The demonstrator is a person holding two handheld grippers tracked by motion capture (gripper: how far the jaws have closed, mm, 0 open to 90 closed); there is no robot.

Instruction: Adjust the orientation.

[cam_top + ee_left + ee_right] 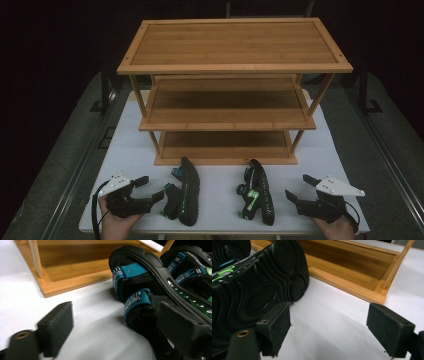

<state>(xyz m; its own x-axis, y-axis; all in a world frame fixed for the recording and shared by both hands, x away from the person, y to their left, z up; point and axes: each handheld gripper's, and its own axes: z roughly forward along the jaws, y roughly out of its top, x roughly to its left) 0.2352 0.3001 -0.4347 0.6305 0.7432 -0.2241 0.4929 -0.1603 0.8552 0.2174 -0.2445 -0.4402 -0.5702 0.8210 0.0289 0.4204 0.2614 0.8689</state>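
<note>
Two black sandals lie on their sides on the white table (220, 175), just in front of a three-shelf bamboo rack (225, 160). The left sandal (187, 192) has blue straps (130, 271). The right sandal (261, 194) has green trim, and its ribbed sole (257, 285) faces my right gripper. My left gripper (150, 188) is open at the front left. Its right pad (180, 325) is close against the blue-strapped sandal, while its left pad (56, 326) stands over bare table. My right gripper (301, 187) is open at the front right, with nothing between its pads (277, 323).
All three shelves of the rack are bare, and its top shelf (235, 45) overhangs the lower ones. The bottom shelf's front rim (347, 285) lies a short way beyond the sandals. The table's front edge (220, 231) runs just below both hands. Dark floor surrounds the table.
</note>
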